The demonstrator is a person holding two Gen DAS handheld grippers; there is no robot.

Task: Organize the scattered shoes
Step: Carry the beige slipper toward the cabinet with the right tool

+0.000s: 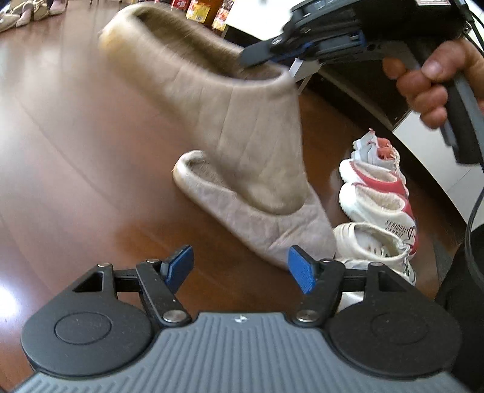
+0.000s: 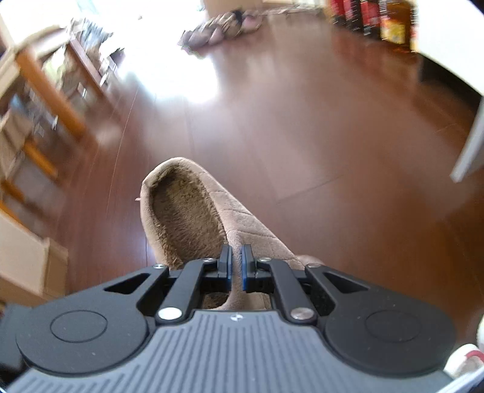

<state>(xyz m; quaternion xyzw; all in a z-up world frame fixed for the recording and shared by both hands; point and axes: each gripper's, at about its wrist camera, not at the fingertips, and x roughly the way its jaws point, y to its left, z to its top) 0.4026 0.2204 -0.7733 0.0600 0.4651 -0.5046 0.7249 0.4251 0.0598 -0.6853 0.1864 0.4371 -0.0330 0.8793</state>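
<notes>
Here, right gripper [image 2: 237,266] jaws pinching beige slipper [image 2: 193,208] rim — lifted, left gripper [image 1: 240,267] jaws spread, empty

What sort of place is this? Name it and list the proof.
Probably a room in a home. A polished wooden floor has household shoes on it: a beige slipper beside white and red sneakers, more slippers piled far off, and wooden furniture at the side.

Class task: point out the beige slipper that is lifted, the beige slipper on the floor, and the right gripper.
lifted beige slipper [image 1: 242,121], left wrist view, on its quilted side.
beige slipper on the floor [image 1: 260,223], left wrist view, on its upper.
right gripper [image 2: 237,266], right wrist view, midway between its fingertips, pinching the lifted slipper's rim.
</notes>
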